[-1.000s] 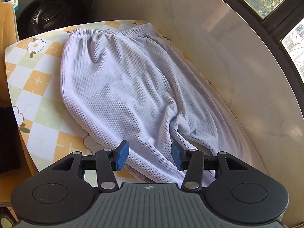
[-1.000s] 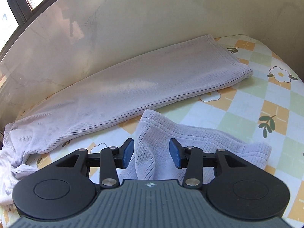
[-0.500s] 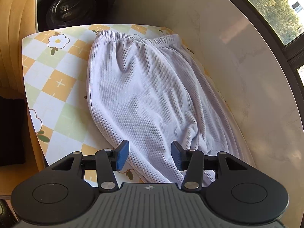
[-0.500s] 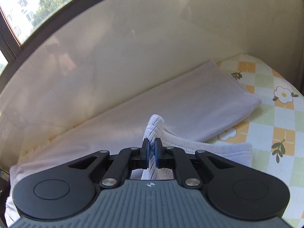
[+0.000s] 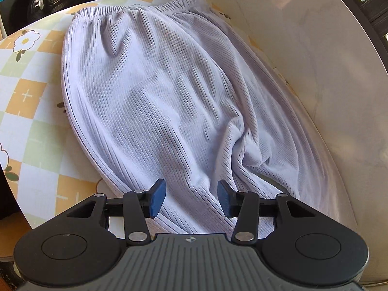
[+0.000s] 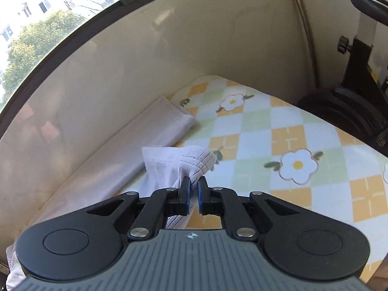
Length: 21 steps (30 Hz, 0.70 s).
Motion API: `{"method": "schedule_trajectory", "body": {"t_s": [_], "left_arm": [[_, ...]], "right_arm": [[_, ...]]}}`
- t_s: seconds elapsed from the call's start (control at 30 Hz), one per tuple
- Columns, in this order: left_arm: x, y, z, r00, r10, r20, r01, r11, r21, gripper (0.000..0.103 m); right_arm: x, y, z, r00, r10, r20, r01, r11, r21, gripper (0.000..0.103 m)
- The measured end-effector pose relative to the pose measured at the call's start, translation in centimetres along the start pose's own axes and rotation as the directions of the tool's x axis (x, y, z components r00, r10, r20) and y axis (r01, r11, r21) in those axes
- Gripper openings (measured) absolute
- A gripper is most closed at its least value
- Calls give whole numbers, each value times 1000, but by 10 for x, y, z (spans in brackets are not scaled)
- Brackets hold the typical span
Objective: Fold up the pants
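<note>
Fingers [image 6: 186,197] of right gripper [image 6: 192,197] clamp pants [image 6: 179,162] hem, left gripper [image 5: 191,200] gaping above pants.

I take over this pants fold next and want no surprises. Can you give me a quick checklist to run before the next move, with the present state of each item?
1. right gripper clamped on the lifted leg cuff: ok, the cloth is pinched between the pads.
2. left gripper free: ok, jaws open above the pants, nothing pinched.
3. Other leg lying flat along the wall: ok.
4. Waistband on the table: ok, it lies near the far edge.
5. Crotch area smooth: not ok, a deep wrinkle is bunched there.
6. Bare tablecloth beside the cuff: ok.
</note>
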State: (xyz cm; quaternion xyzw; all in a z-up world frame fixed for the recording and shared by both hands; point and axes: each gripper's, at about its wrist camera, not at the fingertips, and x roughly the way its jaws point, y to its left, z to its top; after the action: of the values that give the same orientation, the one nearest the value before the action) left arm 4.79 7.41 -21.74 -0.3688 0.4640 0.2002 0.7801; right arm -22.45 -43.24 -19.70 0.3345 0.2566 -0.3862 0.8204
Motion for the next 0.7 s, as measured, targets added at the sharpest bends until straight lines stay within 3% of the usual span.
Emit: {"method": "schedule_trajectory", "body": {"t_s": [0.13,0.3,0.5,0.7], "left_arm": [[9,-14,-5,999,18,-27,-16,999,48,47],[12,-28,-10,999,19,-32,-16,995,96,47],[12,-29,-15,999,24,-44,-19,994,106,47],[13,-30,-19,999,29,-38,-25,993,111,47]], "right_arm": [[-13,-36,-22,999,-29,-39,34,993,117,12],[-28,-41,-29,998,-42,-39,46,993,107,17],[-26,-46,-39,997,14,-79,-4,992,122,32],[-18,-50,-45,993,101,-55,-89,979,185,36]]}}
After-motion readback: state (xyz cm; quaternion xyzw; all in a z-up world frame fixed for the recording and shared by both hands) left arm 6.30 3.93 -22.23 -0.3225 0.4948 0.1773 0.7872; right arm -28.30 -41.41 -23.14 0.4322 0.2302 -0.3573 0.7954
